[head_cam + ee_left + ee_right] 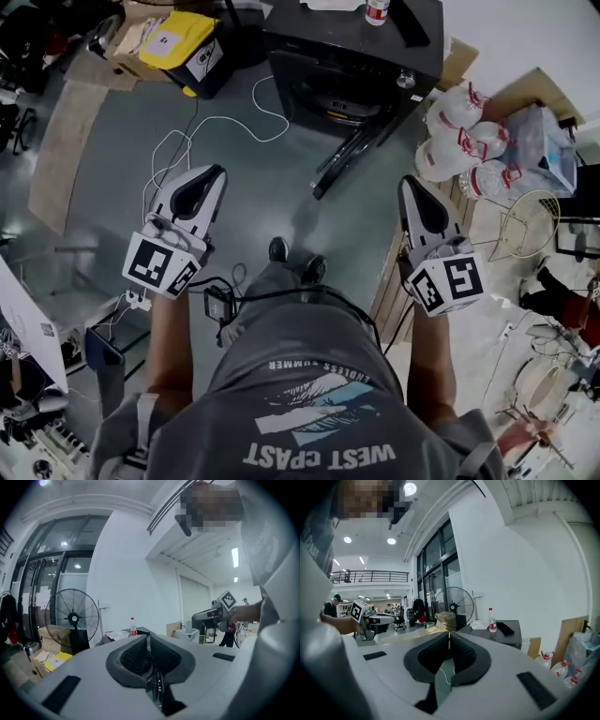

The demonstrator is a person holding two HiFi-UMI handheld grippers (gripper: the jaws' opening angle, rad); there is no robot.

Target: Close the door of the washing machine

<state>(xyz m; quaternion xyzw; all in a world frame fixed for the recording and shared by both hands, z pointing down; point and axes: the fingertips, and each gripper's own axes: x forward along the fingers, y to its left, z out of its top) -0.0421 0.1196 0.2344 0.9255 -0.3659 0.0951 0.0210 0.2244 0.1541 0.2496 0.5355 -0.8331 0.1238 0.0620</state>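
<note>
The black washing machine (356,56) stands at the far side of the grey floor, and its round door (349,155) hangs open, swung down and out toward me. A bottle (377,11) and a dark object rest on the machine's top. My left gripper (214,171) is held out over the floor, well short of the machine and to its left, jaws shut and empty. My right gripper (409,180) is level with it on the right, also shut and empty. In the right gripper view the machine's top (506,634) and bottle (491,619) lie beyond the closed fingertips (449,634).
A yellow box (178,42) sits at the back left and a white cable (216,127) loops across the floor. Plastic jugs (464,131) and a wire basket (525,220) crowd the right side. A standing fan (72,616) is beside the machine.
</note>
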